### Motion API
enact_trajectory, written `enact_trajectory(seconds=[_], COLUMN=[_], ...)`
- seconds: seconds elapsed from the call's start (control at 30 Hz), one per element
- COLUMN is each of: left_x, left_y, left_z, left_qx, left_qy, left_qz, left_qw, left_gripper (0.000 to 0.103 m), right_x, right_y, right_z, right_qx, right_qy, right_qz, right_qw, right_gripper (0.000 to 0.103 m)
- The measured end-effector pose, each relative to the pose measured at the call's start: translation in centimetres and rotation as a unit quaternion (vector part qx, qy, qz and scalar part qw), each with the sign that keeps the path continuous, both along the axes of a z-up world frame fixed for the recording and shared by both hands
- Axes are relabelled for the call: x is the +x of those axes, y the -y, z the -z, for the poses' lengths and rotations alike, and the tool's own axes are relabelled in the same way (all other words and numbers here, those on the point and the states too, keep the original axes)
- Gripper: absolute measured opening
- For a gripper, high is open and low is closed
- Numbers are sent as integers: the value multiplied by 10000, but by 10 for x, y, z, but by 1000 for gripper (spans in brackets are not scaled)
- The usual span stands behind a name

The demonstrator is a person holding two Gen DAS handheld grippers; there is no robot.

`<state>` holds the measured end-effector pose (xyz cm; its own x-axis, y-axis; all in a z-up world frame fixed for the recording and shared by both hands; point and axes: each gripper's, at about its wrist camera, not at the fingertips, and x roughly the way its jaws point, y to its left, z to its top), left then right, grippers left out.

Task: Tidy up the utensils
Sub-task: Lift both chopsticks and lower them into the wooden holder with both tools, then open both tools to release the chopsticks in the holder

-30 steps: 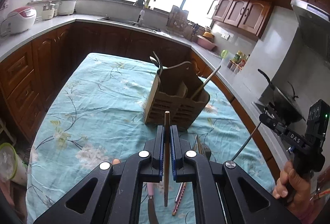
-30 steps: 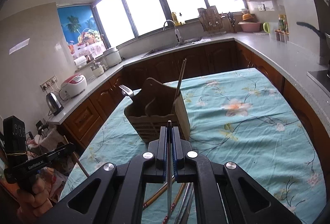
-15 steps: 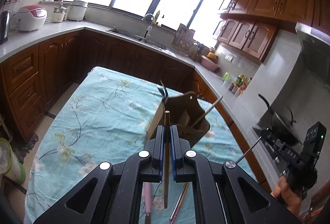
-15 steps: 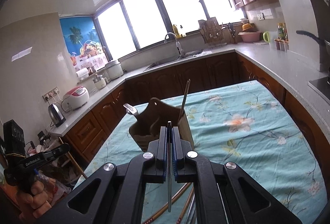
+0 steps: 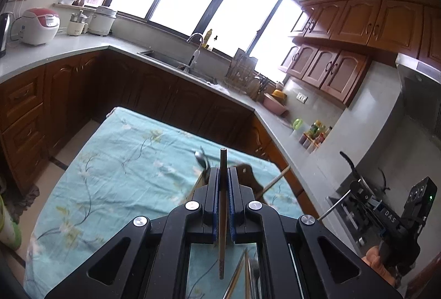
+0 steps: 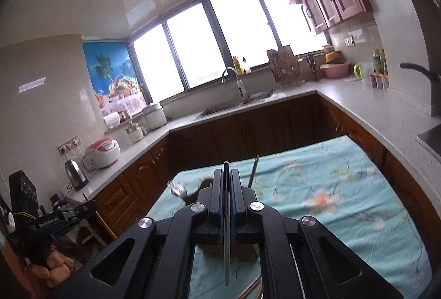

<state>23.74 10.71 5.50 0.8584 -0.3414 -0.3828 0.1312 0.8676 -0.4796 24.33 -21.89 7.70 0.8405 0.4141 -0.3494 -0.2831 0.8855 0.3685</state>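
The left gripper (image 5: 223,190) has its fingers (image 5: 213,205) closed on a brown wooden chopstick (image 5: 222,213), a thin round stick that stands up past the fingertips and hangs down below them. The right gripper (image 6: 226,188) has its fingers (image 6: 217,202) closed on a thin grey metal chopstick (image 6: 226,232), gripped the same way, its tip just above the fingertips.

Both are held above a surface covered with a light blue floral cloth (image 5: 115,175). A brown holder (image 6: 204,184) stands on it, mostly hidden behind the fingers in both views. A fork (image 6: 176,187) leans out of its left side, tines up, and a wooden stick (image 6: 253,170) rises from its right side. More chopsticks (image 5: 239,274) lie on the cloth under the left gripper, only partly visible.
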Motion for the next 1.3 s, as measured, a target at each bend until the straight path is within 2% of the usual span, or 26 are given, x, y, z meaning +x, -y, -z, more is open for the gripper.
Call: enact_trajectory(seconds=[0.33,0.67,0.9,1.07,1.3], left_x=[46,89,105,119,133], left_y=[5,32,57,75,81], left_z=[1,16,55,84,93], left_qx=[-111,185,424,639,730], left_qy=[375,695,591,308,65], left_qz=[-209,-467,-473,-414,-307], left_qw=[9990,9963,9962,9966,9968], left_gripper=[4,4,4,4,4], right_x=[33,70,85,94,98], right_y=[4,-3,-10,-16,-22], right_z=[-17,-13,10,36,58], right_qx=[235,199,69,17,-44], right_qy=[347,504,485,286,-5], right_qz=[232,353,407,326,207], right_qw=[9989,9979,9980,9991,9998], right_gripper=[4,4,4,4,4])
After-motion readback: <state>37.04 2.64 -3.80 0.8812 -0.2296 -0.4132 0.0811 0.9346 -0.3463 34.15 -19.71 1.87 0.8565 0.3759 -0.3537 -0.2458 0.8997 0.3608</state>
